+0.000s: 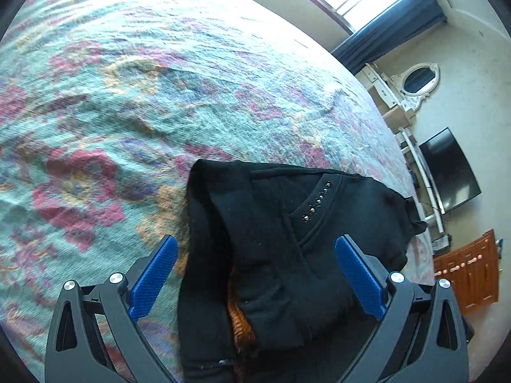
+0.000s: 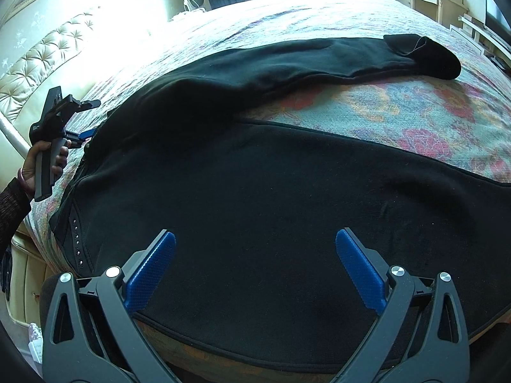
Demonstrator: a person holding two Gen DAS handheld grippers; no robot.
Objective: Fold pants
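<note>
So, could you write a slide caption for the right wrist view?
Open right gripper over black pants spread on a floral bedspread.

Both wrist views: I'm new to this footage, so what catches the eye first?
Black pants sprawl unfolded across a floral bedspread, legs parted. Silver studs glint near the waistband. Both the left gripper and the right gripper hang with jaws open above the cloth.
</note>
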